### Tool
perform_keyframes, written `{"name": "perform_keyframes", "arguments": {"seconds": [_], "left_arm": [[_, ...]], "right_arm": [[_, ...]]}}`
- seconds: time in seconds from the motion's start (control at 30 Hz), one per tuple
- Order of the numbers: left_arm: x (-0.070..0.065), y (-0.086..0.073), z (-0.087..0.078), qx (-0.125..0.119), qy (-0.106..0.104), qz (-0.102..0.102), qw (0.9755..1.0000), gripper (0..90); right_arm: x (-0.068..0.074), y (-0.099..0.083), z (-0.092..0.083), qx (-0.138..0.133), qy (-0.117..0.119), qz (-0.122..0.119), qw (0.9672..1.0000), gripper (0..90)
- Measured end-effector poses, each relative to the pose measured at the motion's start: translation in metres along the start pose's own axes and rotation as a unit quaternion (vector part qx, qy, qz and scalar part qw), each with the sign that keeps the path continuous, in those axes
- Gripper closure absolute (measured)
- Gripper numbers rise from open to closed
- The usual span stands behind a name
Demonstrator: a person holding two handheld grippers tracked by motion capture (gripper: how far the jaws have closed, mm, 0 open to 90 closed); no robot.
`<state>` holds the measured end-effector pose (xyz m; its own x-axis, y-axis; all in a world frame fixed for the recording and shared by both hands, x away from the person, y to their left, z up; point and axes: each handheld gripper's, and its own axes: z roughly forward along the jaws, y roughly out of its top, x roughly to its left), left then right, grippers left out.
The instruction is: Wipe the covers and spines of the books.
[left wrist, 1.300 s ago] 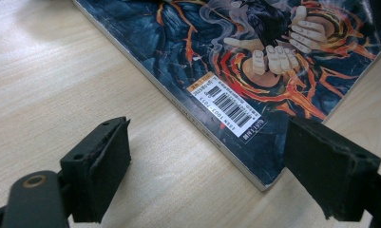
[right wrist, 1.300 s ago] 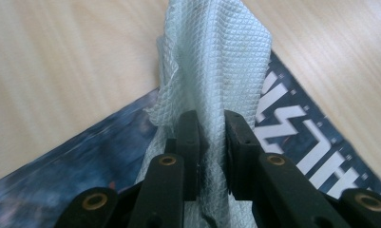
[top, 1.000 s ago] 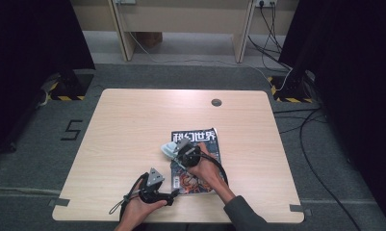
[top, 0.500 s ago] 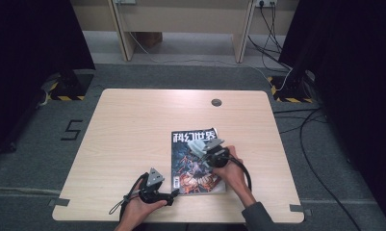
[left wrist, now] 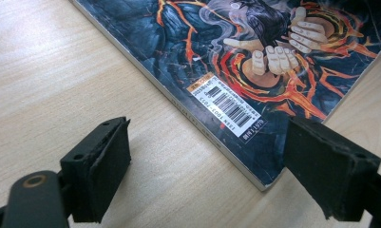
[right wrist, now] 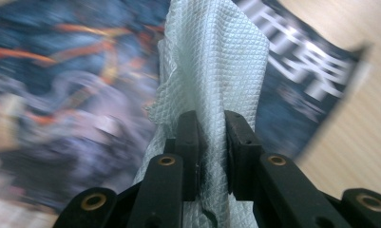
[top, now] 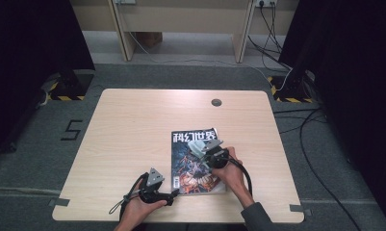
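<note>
Nearest the person, the left gripper [top: 169, 196] lies low on the table [top: 133, 125] with its jaws spread wide and nothing between them, its pads set either side of the near corner of the magazine [left wrist: 254, 66] without touching it. Farther out, the right gripper [right wrist: 211, 142] is clamped on a white paper towel [right wrist: 216, 61], which it holds over the magazine's cover, below the title.

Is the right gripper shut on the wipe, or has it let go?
Shut on it. In the right gripper view the right gripper has both jaws pinching the white wipe over the magazine.
</note>
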<state>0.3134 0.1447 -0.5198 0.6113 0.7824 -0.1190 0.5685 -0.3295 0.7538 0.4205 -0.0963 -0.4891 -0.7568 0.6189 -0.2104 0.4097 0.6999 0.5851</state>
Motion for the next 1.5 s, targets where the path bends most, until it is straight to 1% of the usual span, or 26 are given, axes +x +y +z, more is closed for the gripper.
{"name": "perform_keyframes", "arguments": {"seconds": [0.07, 0.1, 0.13, 0.2, 0.3, 0.33, 0.4, 0.43, 0.53, 0.57, 0.63, 0.7, 0.73, 0.77, 0.8, 0.83, 0.9, 0.93, 1.0, 1.03, 1.13, 1.2, 1.27, 1.37, 1.47, 1.5], "left_arm": [[0.0, 0.0, 0.0, 0.0, 0.0, 0.0, 1.0, 15.2], [0.0, 0.0, 0.0, -0.001, 0.0, 0.0, 1.0, 15.2], [0.0, 0.0, 0.0, -0.001, 0.0, 0.0, 1.0, 15.2], [0.0, 0.0, 0.0, 0.0, 0.0, 0.002, 1.0, 15.2], [0.001, 0.0, -0.001, 0.001, -0.001, 0.002, 1.0, 15.2], [0.001, -0.001, -0.001, 0.001, 0.0, 0.003, 1.0, 15.2], [0.001, -0.001, -0.001, 0.0, -0.001, 0.003, 1.0, 15.3], [0.001, -0.001, -0.001, 0.0, -0.001, 0.003, 1.0, 15.3], [0.0, -0.001, -0.001, -0.002, -0.001, -0.001, 1.0, 15.3], [0.001, -0.001, -0.001, -0.001, -0.005, -0.003, 1.0, 15.7], [0.003, 0.001, -0.004, 0.007, -0.016, -0.002, 0.9999, 16.2], [0.007, 0.001, -0.007, 0.001, -0.014, -0.004, 0.9999, 16.1], [0.008, 0.001, -0.009, -0.001, -0.013, -0.005, 0.9999, 16.2], [0.01, 0.002, -0.012, -0.006, -0.01, -0.007, 0.9999, 16.2], [0.012, 0.002, -0.014, -0.008, -0.009, -0.008, 0.9999, 16.2], [0.016, 0.002, -0.018, -0.01, -0.011, -0.009, 0.9998, 16.2], [0.024, 0.002, -0.024, -0.016, -0.005, -0.019, 0.9997, 16.5], [0.029, 0.002, -0.027, -0.017, 0.0, -0.027, 0.9995, 16.5], [0.04, 0.0, -0.032, -0.016, 0.009, -0.041, 0.999, 16.6], [0.044, 0.0, -0.033, -0.011, 0.013, -0.044, 0.9989, 16.6], [0.048, -0.002, -0.034, -0.007, 0.018, -0.053, 0.9984, 16.6], [0.048, -0.001, -0.033, -0.006, 0.017, -0.05, 0.9986, 16.7], [0.048, -0.001, -0.032, 0.0, 0.018, -0.046, 0.9988, 16.9], [0.05, -0.002, -0.032, 0.003, 0.029, -0.042, 0.9987, 16.9], [0.055, -0.002, -0.033, 0.0, 0.036, -0.051, 0.9981, 17.1], [0.057, -0.002, -0.033, -0.001, 0.04, -0.055, 0.9977, 17.1]], "right_arm": [[0.013, 0.006, 0.001, -0.002, 0.009, -0.017, 0.9998, 78.3], [0.026, 0.012, 0.002, -0.007, 0.025, -0.029, 0.9992, 78.2], [0.026, 0.012, 0.002, -0.007, 0.025, -0.029, 0.9992, 78.2], [0.037, 0.015, 0.002, -0.011, 0.039, -0.039, 0.9984, 78.2], [0.053, 0.02, 0.002, -0.017, 0.063, -0.061, 0.996, 78.2], [0.056, 0.021, 0.002, -0.018, 0.063, -0.061, 0.996, 78.2], [0.06, 0.022, 0.002, -0.018, 0.059, -0.079, 0.995, 78.2], [0.061, 0.022, 0.002, -0.019, 0.056, -0.08, 0.995, 78.2], [0.058, 0.021, 0.001, -0.019, 0.061, -0.073, 0.9953, 78.2], [0.055, 0.02, 0.001, -0.017, 0.057, -0.074, 0.9955, 78.2], [0.05, 0.016, -0.001, -0.015, 0.05, -0.065, 0.9965, 78.2], [0.043, 0.01, -0.003, -0.011, 0.039, -0.052, 0.9978, 78.2], [0.039, 0.006, -0.006, -0.002, 0.032, -0.033, 0.999, 78.2], [0.034, 0.003, -0.006, -0.003, 0.027, -0.038, 0.9989, 78.2], [0.028, -0.002, -0.009, -0.001, 0.015, -0.035, 0.9993, 78.2], [0.025, -0.005, -0.011, 0.002, 0.008, -0.027, 0.9996, 78.2], [0.013, -0.017, -0.016, 0.005, -0.013, -0.014, 0.9998, 78.2], [0.013, -0.017, -0.016, 0.005, -0.013, -0.014, 0.9998, 78.2], [0.007, -0.026, -0.021, 0.007, -0.021, 0.0, 0.9998, 78.1], [0.005, -0.029, -0.023, 0.006, -0.022, 0.005, 0.9997, 78.1], [0.005, -0.032, -0.026, 0.005, -0.025, 0.011, 0.9996, 78.1], [0.007, -0.03, -0.025, 0.012, -0.032, 0.002, 0.9994, 78.2], [0.01, -0.028, -0.025, 0.017, -0.037, -0.002, 0.9992, 78.2], [0.014, -0.026, -0.024, 0.01, -0.019, -0.004, 0.9998, 78.1], [0.022, -0.021, -0.023, 0.006, -0.005, -0.013, 0.9999, 78.0], [0.027, -0.019, -0.022, 0.002, 0.003, -0.017, 0.9999, 78.0]]}}
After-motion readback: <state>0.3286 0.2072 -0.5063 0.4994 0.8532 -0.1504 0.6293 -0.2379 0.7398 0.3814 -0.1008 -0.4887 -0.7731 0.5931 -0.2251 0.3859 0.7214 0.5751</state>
